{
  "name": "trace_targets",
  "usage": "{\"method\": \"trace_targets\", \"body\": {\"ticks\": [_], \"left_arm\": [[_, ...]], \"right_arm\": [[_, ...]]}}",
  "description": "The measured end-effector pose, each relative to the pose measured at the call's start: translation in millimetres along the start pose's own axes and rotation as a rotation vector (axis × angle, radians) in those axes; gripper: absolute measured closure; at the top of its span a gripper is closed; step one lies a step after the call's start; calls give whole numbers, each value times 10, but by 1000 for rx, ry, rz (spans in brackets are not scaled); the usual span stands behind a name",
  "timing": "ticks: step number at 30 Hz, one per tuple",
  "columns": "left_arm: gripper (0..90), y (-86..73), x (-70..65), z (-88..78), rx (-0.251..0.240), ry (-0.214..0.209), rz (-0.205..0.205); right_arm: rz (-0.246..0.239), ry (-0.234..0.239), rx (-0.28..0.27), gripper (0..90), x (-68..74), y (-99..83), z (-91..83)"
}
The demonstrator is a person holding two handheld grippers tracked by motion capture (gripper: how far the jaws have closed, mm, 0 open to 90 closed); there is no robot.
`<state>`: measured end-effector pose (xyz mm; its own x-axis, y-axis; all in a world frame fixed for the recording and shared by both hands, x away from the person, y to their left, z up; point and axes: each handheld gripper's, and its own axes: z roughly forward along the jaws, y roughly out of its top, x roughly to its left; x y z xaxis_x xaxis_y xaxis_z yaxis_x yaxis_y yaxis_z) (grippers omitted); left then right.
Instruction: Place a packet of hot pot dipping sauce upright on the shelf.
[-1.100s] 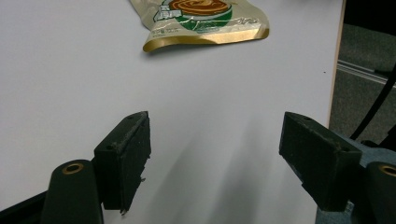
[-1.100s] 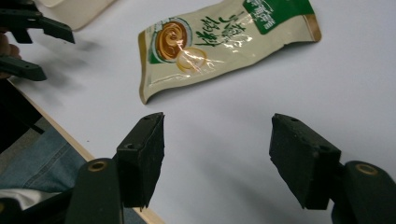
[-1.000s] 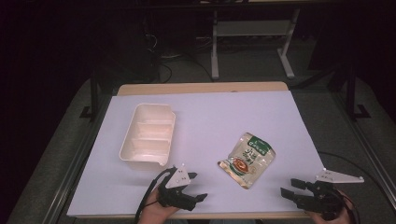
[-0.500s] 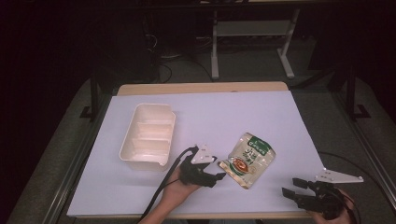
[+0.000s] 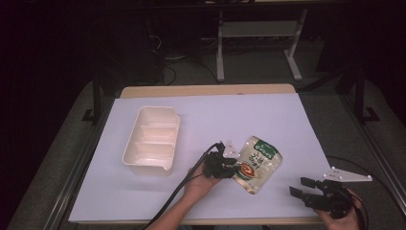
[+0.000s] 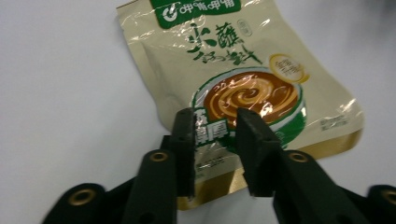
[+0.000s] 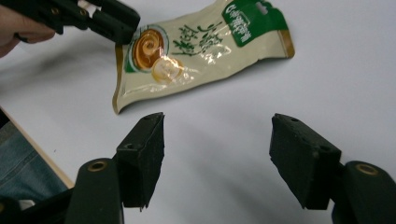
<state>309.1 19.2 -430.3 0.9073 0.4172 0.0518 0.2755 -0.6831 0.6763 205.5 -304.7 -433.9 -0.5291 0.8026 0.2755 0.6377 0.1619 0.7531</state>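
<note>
A beige food pouch [image 5: 261, 158] with a green header and a picture of brown sauce lies flat on the white table sheet, right of centre. My left gripper [image 5: 231, 165] is at its lower left end. In the left gripper view its jaws [image 6: 215, 119] stand over the pouch [image 6: 243, 60] near its bottom edge. They have just been closing, with a narrow gap left and pouch film showing between them. Near the table's front right corner, my right gripper [image 5: 299, 188] is open and holds nothing. In the right gripper view [image 7: 217, 135] it faces the pouch [image 7: 201, 44] and the left gripper [image 7: 116, 21].
A cream three-compartment tray [image 5: 152, 139] sits to the left of the pouch with nothing in it. The white sheet [image 5: 230, 115] covers the table up to its wooden back edge. Black cables trail from both grippers over the front edge.
My left gripper has travelled from the front edge to the right and away from me, up to the pouch, and its jaws have narrowed. The right gripper and the pouch have stayed put.
</note>
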Motion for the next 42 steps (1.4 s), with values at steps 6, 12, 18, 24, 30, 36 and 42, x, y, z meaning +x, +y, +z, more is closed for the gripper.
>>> {"method": "trace_targets", "body": {"ticks": [6,12,18,24,30,36,42], "left_arm": [[780,-3,-63,51,45,14,44],[821,-13,-31,67,51,1,33],[839,-12,-34,78,52,-3,29],[848,-14,-20,80,53,-13,22],[848,-15,-13,79,54,-17,14],[847,-17,-8,80,52,-19,10],[839,-19,-12,80,50,-18,5]], "right_arm": [[8,-3,22,346,-188,280,139],[70,55,23,347,-381,554,329],[61,80,73,347,-501,850,561],[59,100,141,359,-616,1070,886],[72,129,178,390,-723,1091,1110],[105,185,166,441,-821,1068,1188],[94,266,202,552,-796,1066,1231]]}}
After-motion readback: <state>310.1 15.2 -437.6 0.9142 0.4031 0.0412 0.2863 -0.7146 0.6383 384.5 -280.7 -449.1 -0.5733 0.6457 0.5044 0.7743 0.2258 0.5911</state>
